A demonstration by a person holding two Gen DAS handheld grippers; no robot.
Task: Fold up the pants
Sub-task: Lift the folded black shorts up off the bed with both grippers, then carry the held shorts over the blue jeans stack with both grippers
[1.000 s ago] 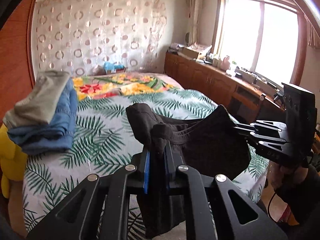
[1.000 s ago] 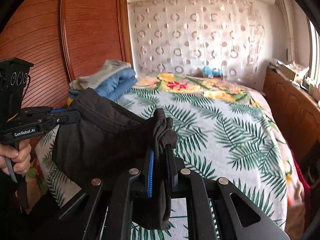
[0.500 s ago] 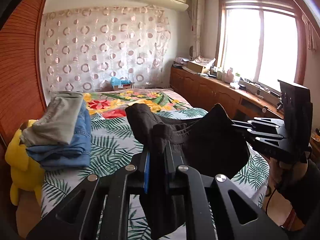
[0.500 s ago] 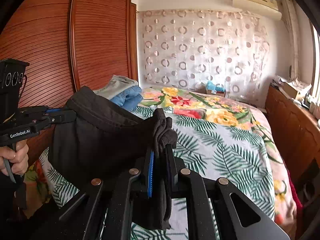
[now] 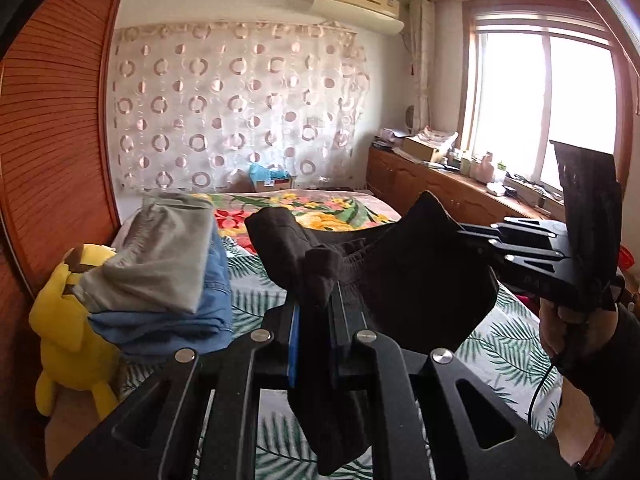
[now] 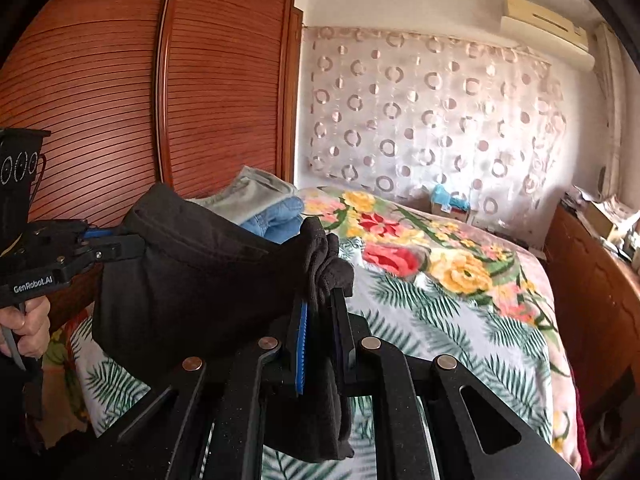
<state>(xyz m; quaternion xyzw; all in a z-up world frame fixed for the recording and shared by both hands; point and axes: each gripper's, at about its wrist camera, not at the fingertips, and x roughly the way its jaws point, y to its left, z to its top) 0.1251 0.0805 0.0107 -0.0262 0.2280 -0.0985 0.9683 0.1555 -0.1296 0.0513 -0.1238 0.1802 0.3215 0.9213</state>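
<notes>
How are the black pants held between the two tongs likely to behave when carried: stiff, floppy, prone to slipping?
Probably floppy: the black pants sag between the left tongs and right tongs and hang limp below both. Likely light, since pinched bunches of cloth carry them. Slipping seems unlikely, as thick gathered fabric fills each closed pinch, though a sharp tug might free it.

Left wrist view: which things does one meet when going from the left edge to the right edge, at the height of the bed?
Yellow plush toy → folded clothes stack → black pants → right tool → person's hand.
</notes>
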